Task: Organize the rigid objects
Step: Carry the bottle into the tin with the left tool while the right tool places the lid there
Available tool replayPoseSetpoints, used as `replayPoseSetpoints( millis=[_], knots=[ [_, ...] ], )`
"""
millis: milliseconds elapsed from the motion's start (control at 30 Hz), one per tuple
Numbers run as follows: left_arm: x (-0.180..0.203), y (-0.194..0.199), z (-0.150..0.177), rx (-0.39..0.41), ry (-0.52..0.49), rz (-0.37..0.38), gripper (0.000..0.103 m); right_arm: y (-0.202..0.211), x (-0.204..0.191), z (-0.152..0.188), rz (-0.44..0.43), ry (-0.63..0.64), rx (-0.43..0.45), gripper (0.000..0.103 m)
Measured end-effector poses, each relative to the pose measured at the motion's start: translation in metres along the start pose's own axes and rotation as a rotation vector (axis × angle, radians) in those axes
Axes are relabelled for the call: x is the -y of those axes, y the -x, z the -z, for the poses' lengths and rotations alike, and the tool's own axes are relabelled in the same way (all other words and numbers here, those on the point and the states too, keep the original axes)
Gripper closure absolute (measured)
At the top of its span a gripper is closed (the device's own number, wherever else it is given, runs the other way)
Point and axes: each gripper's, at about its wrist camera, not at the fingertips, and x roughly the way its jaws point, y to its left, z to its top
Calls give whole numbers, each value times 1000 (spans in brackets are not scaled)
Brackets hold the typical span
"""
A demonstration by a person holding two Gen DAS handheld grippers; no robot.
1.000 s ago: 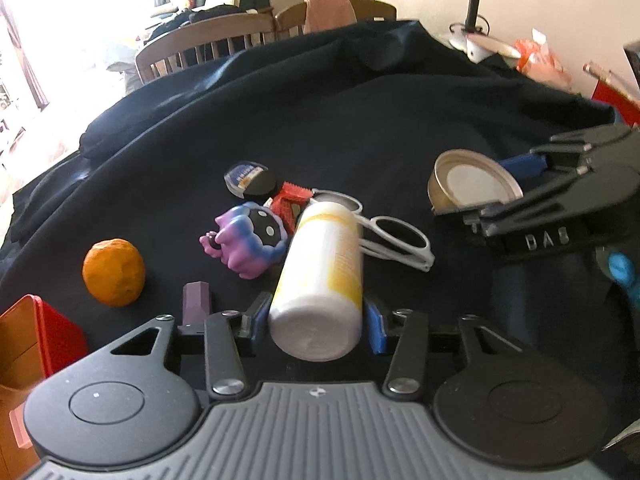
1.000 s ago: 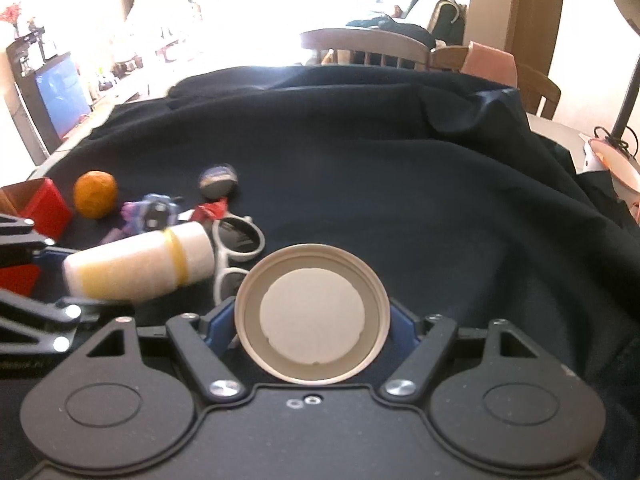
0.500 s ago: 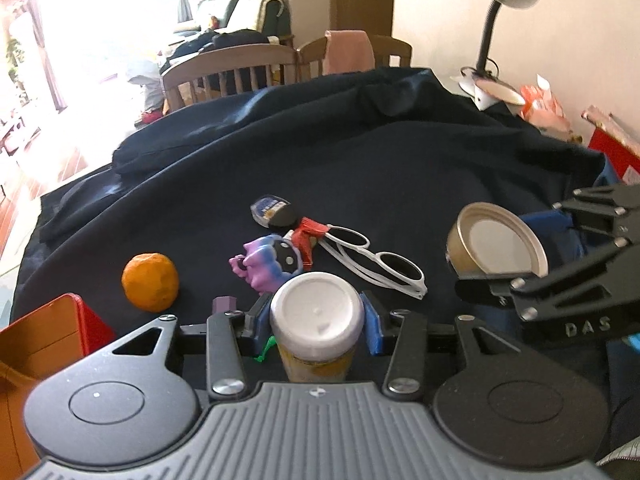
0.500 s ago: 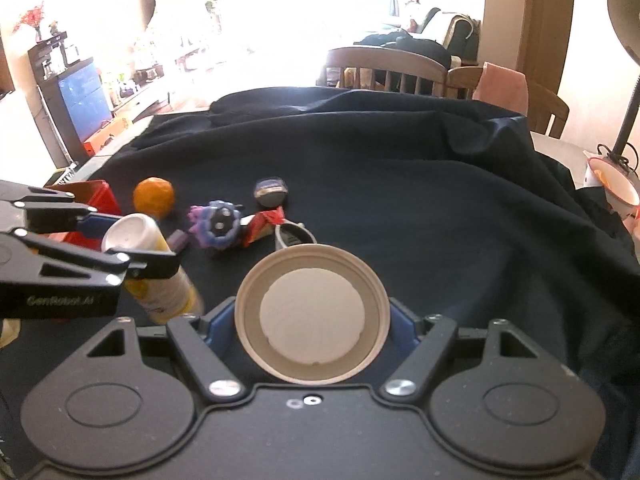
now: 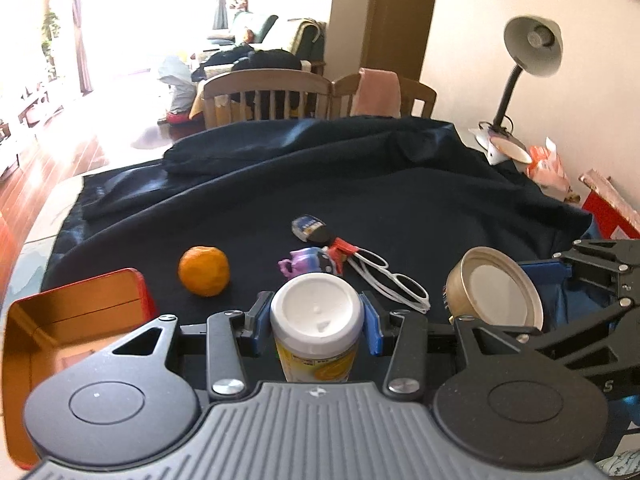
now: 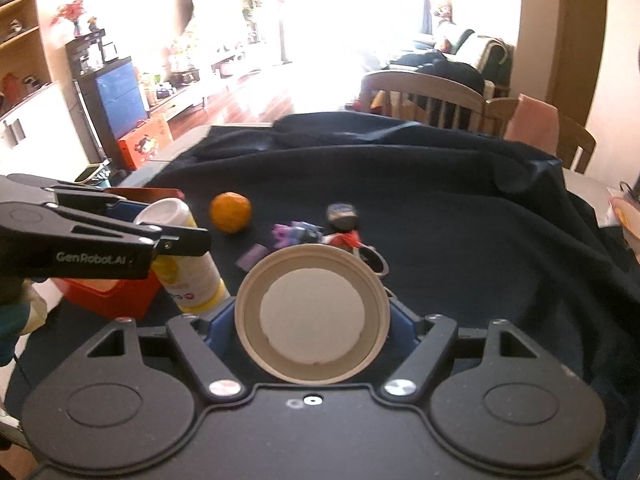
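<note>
Stretching far behind everything is a sunlit room with wooden flooring, a sofa (image 5: 256, 28) heaped with clothes and, on the left in the right wrist view, a dark cabinet (image 6: 116, 96). Nearer, two wooden chairs (image 5: 266, 96) stand at the far edge of the worktop (image 5: 400, 200), one with a pink cloth over its back. A dark blue cloth covers the worktop in loose folds. At its far right corner stands a grey desk lamp (image 5: 532, 46).

At the near left sits a red box (image 5: 80, 312), open at the top. An orange (image 5: 204, 271) lies just right of it, apart from the box. Further right, close together, are a purple toy (image 5: 306, 262), a small dark oval case (image 5: 310, 227) and white glasses (image 5: 392, 280).

The left gripper (image 5: 317, 320) pinches a white-capped yellow bottle (image 5: 316, 332) between its blue pads, cap facing the camera. The right gripper (image 6: 312, 316) pinches a round metal tin (image 6: 312, 316) by its sides, its pale flat face toward the camera. Both are held above the cloth at the near side, the bottle left of the tin.
</note>
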Motion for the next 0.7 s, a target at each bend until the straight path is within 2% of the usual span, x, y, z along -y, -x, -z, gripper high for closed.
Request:
replayPoseSetpoints(
  millis=[333,700],
  knots=[
    [-44,38,1,36,63,-50,59,0,-53,-21,-44,89,21,27],
    [-119,60,1,50,158,-156,59,-36,-105,-41,-95,162,-17,27]
  ],
)
